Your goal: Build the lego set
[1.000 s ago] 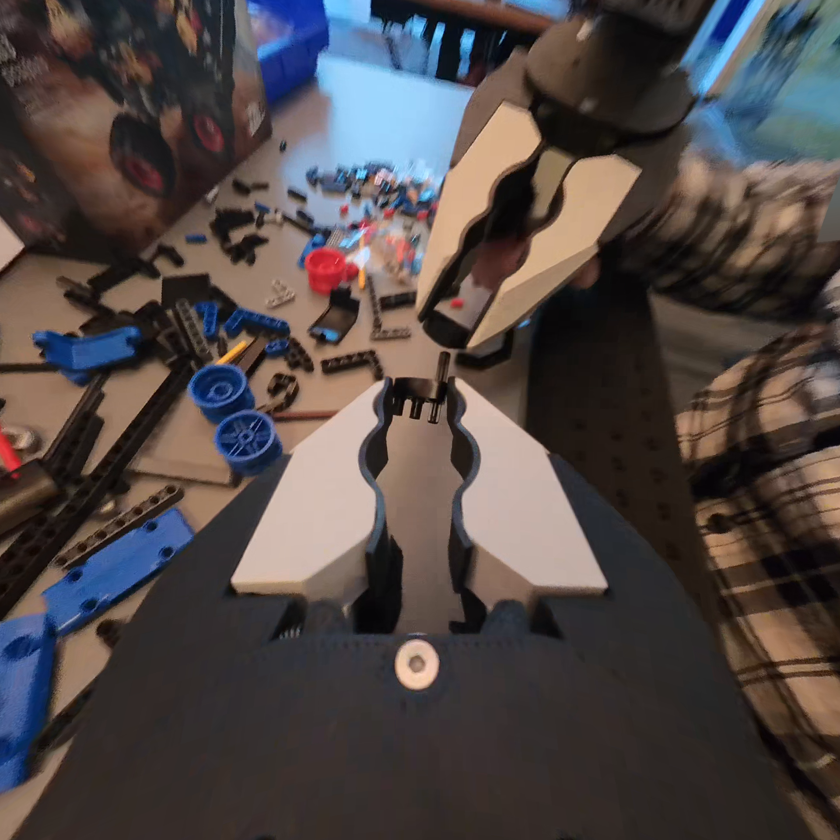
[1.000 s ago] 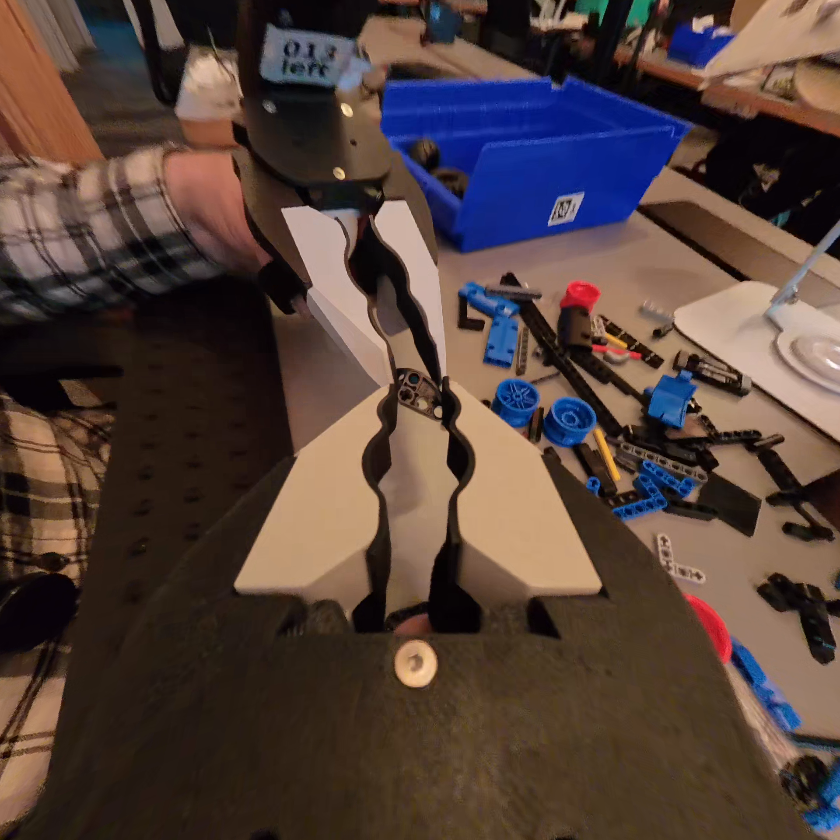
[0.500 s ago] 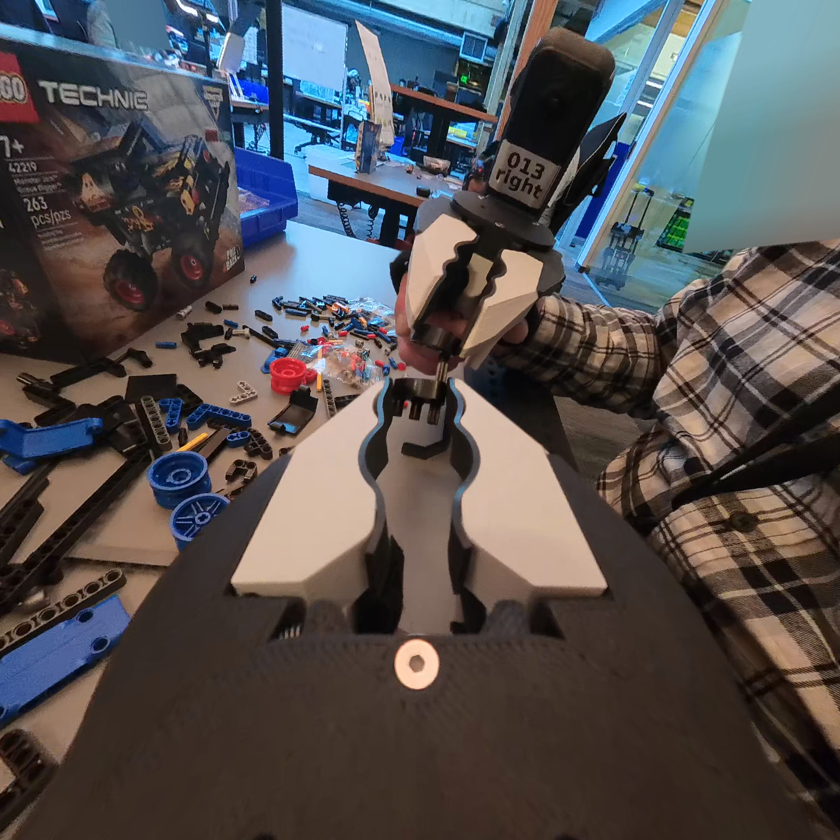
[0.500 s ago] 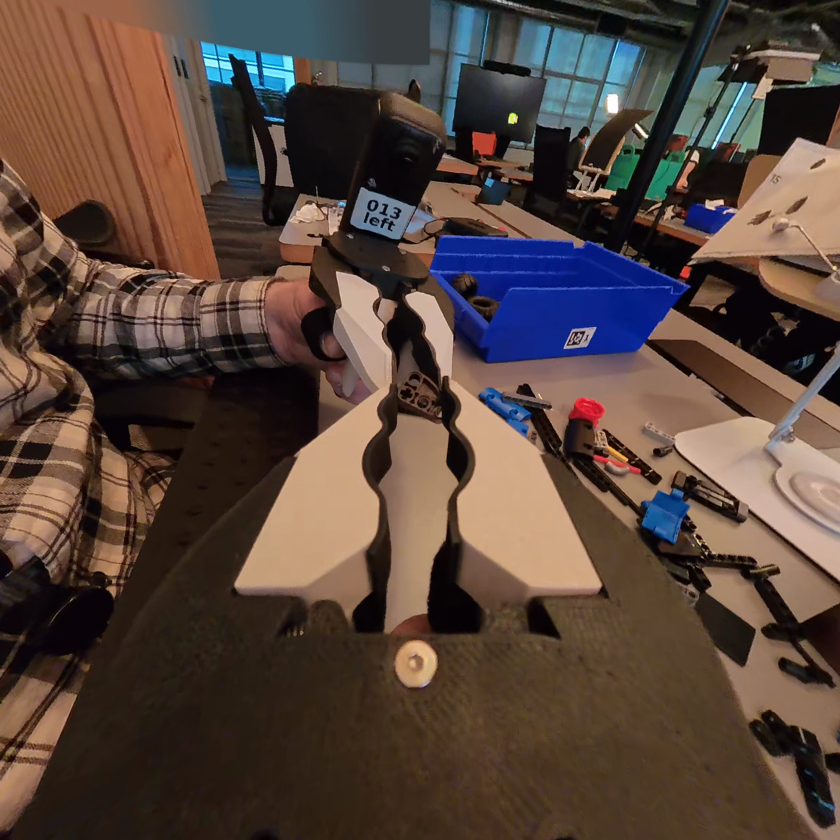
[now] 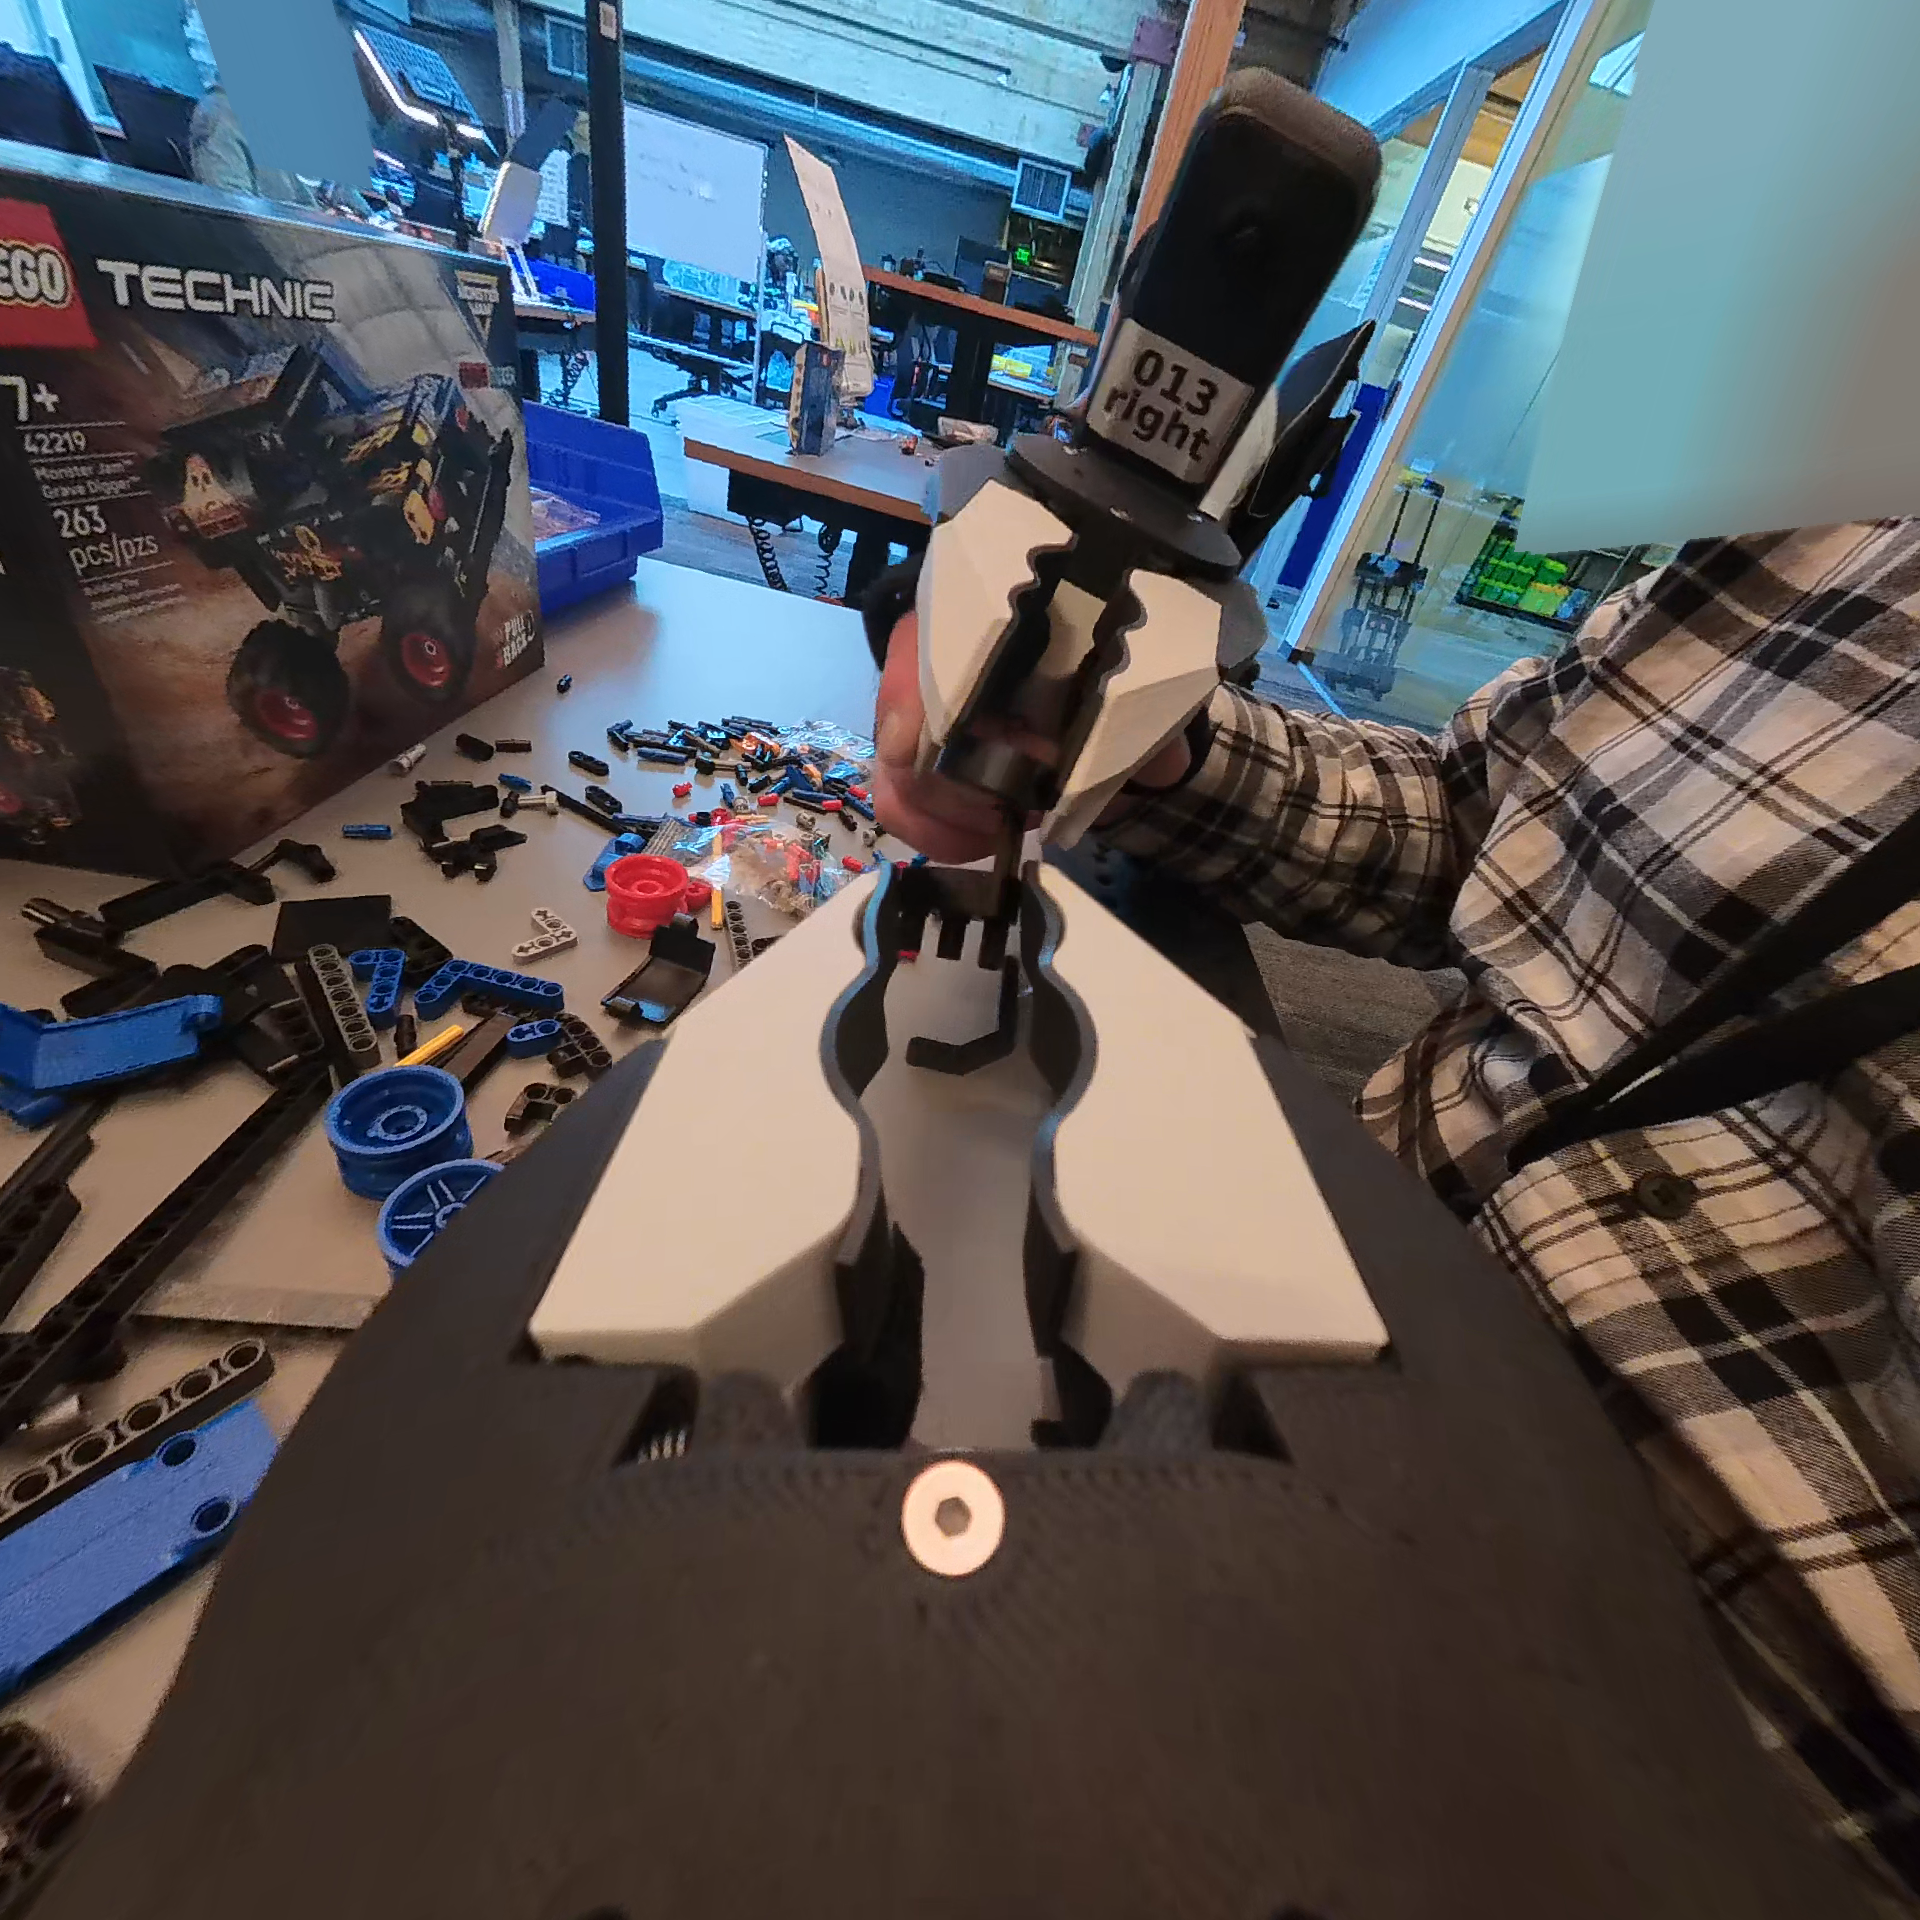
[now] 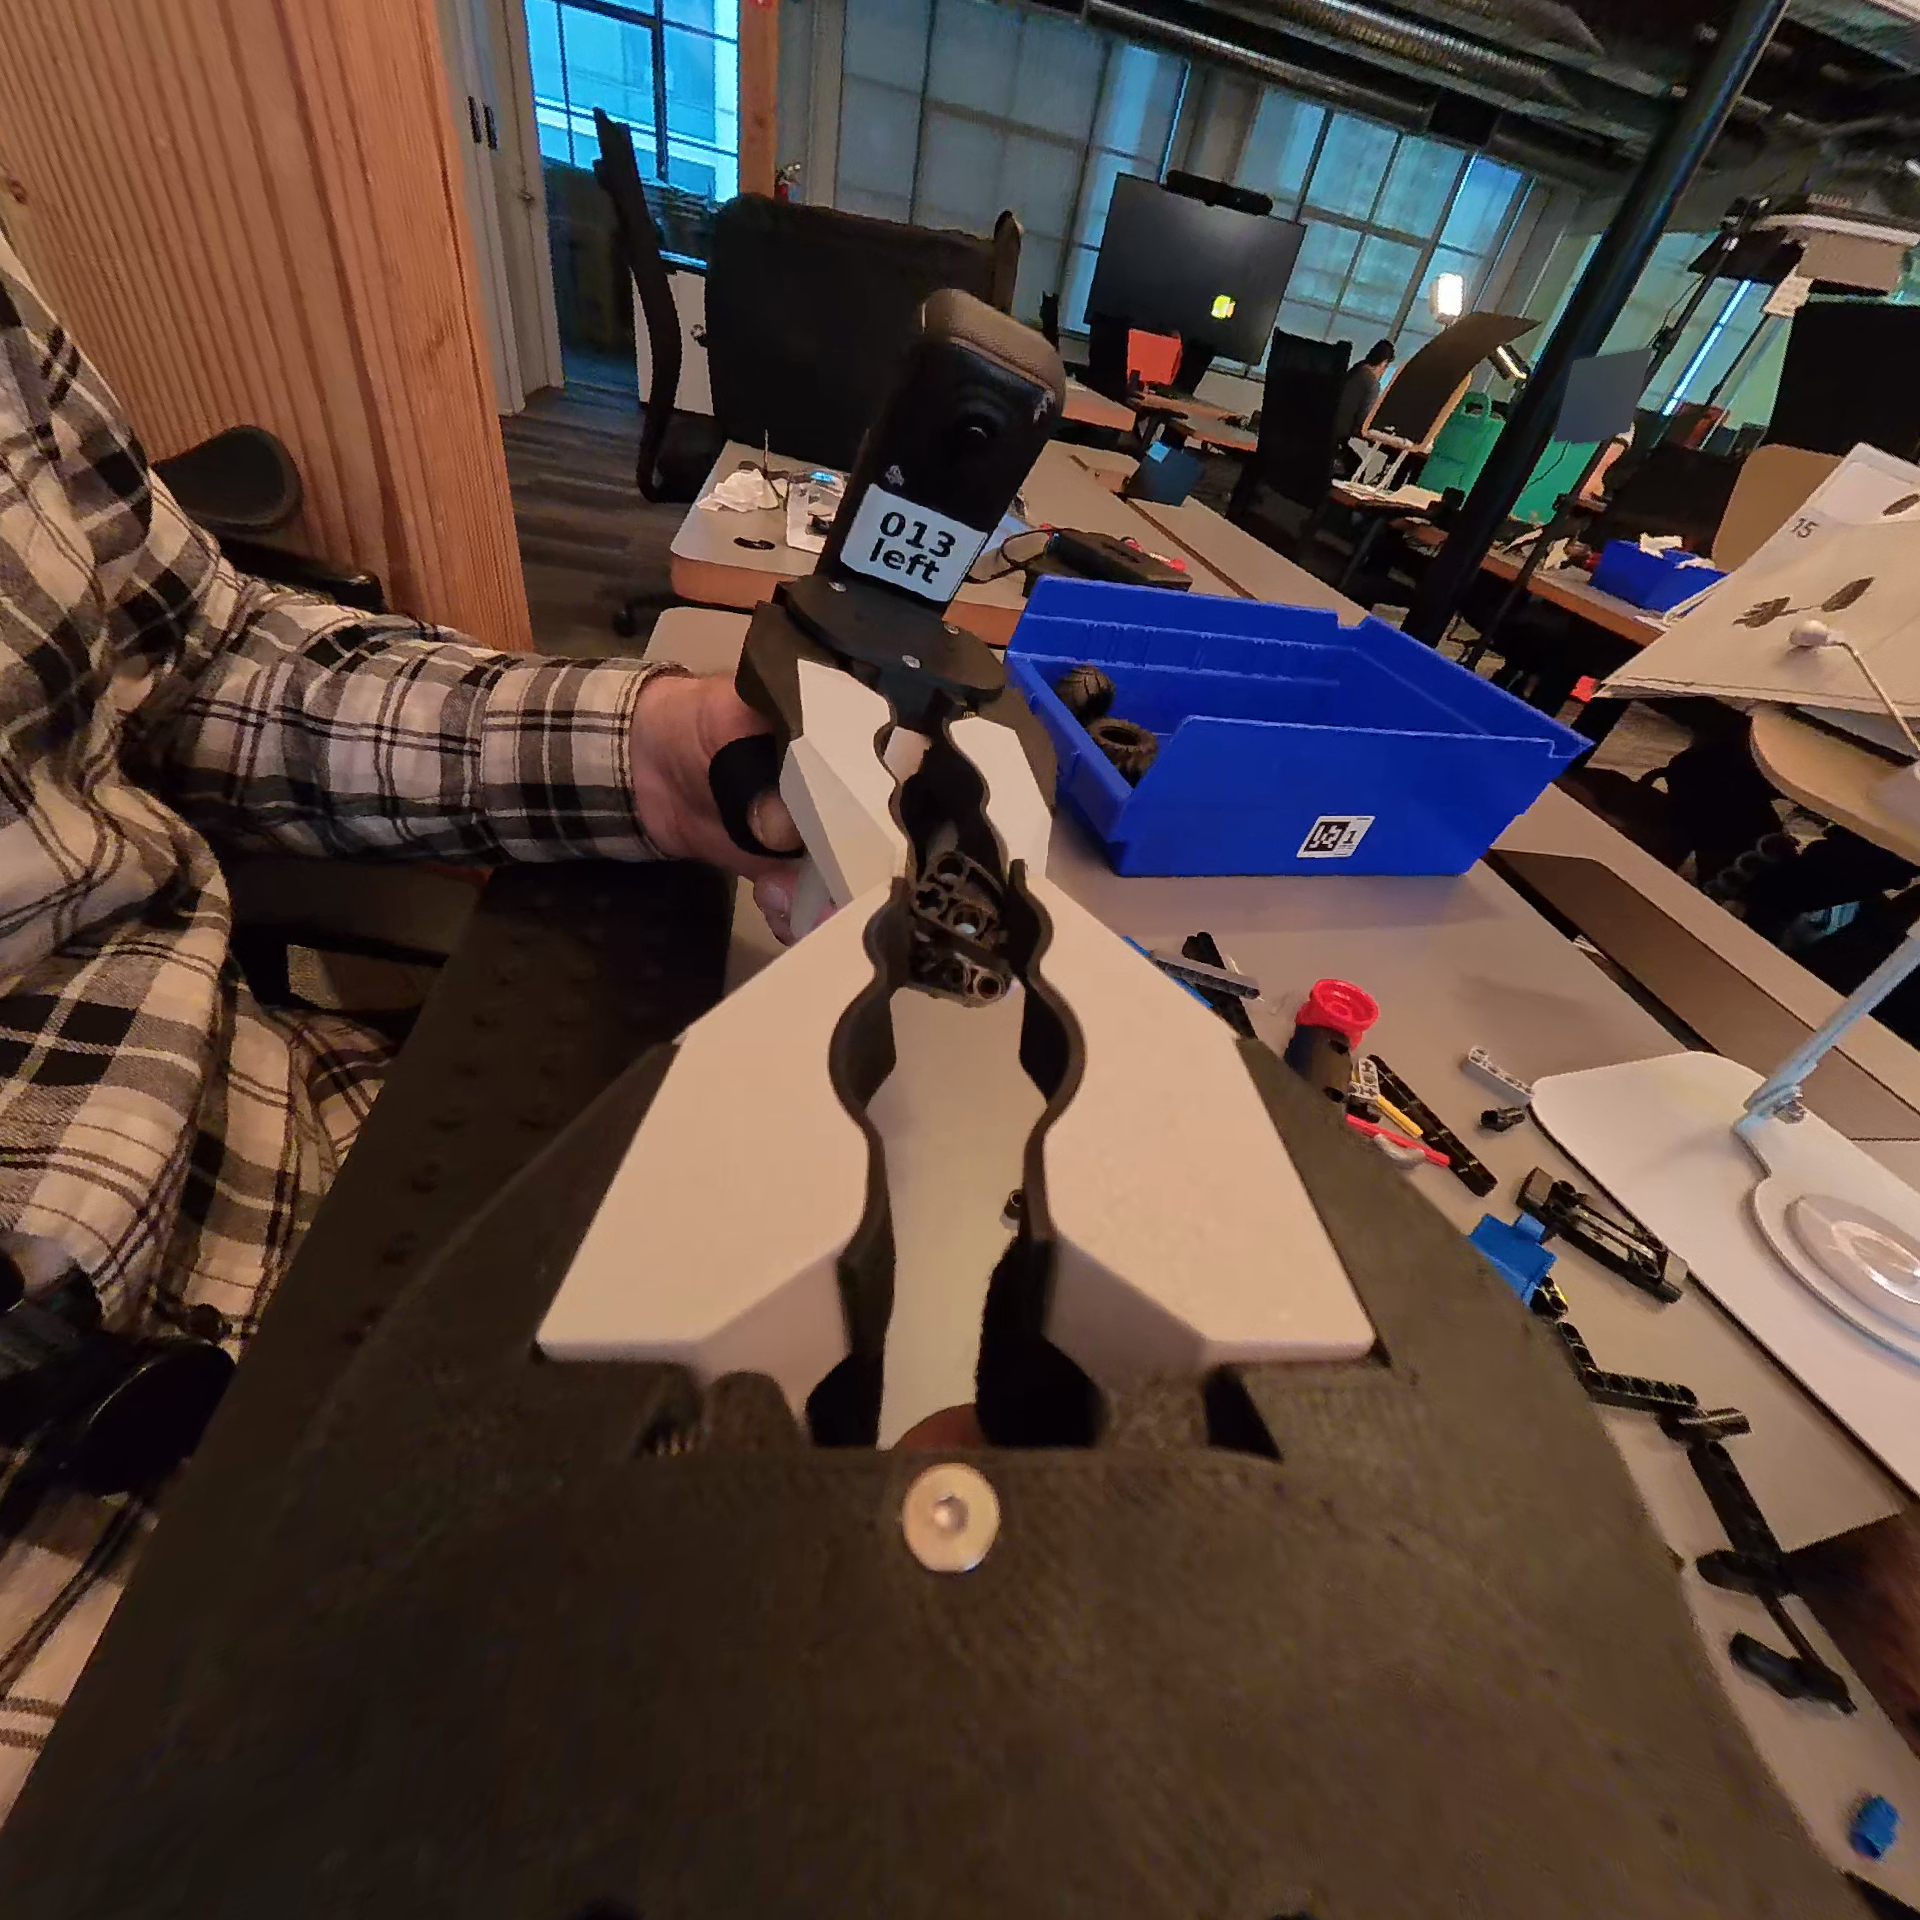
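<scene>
My left gripper (image 5: pixel 956 902) is shut on a small black Lego assembly (image 5: pixel 948 930) with pins pointing down, held in the air above the table's near edge. My right gripper (image 5: pixel 1000 823) faces it from above and pinches a thin black pin (image 5: pixel 1004 868) that meets the assembly. In the right wrist view, my right gripper (image 6: pixel 961 930) is shut around the same black, holed assembly (image 6: pixel 954 925). The left gripper (image 6: pixel 940 862) grips it from the far side. A black curved part (image 5: pixel 961 1051) hangs under the assembly.
Loose black, blue and red Lego parts lie on the grey table (image 5: pixel 717 644), with blue wheels (image 5: pixel 395 1117) and a red wheel (image 5: pixel 644 891). The set's box (image 5: pixel 239 499) stands at the left. A blue bin (image 6: pixel 1299 748) holds black tyres (image 6: pixel 1122 743). A white lamp base (image 6: pixel 1714 1174) is at the right.
Both grippers have tilted up from the table to level and risen. They have closed in on each other, and the black assembly now sits deeper between my right gripper's fingers.
</scene>
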Demonstrator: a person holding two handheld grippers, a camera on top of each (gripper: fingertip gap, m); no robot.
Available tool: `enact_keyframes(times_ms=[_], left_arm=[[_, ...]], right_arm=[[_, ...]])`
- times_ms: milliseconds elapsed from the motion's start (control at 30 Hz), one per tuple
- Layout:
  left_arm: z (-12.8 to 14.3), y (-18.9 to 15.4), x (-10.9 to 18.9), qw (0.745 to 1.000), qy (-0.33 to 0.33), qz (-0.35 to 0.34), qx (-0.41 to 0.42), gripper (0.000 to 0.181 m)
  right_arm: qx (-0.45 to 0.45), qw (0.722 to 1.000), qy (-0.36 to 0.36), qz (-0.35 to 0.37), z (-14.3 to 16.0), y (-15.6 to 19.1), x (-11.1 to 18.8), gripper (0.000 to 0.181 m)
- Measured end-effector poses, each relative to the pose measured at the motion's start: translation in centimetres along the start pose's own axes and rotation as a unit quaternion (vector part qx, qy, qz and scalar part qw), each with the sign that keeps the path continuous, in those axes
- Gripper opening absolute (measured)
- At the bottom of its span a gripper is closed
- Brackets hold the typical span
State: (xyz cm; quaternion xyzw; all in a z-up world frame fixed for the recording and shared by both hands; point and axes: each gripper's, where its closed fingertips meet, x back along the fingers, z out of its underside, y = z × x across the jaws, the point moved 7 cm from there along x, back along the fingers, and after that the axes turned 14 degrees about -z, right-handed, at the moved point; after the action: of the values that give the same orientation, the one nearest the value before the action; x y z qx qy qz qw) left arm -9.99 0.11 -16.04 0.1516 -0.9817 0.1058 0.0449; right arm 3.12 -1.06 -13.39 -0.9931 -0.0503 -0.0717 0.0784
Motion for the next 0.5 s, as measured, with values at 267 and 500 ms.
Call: enact_keyframes(times_ms=[267, 500], left_arm=[[-0.09, 0.18, 0.2, 1.0, -0.007, -0.002, -0.002, 0.021], [-0.14, 0.1, 0.22, 1.0, -0.011, -0.004, -0.011, 0.021]], right_arm=[[0.003, 1.0, 0.002, -0.005, -0.06, -0.06, -0.3, 0.016], [-0.001, 1.0, 0.001, -0.001, 0.18, -0.23, -0.08, 0.017]])
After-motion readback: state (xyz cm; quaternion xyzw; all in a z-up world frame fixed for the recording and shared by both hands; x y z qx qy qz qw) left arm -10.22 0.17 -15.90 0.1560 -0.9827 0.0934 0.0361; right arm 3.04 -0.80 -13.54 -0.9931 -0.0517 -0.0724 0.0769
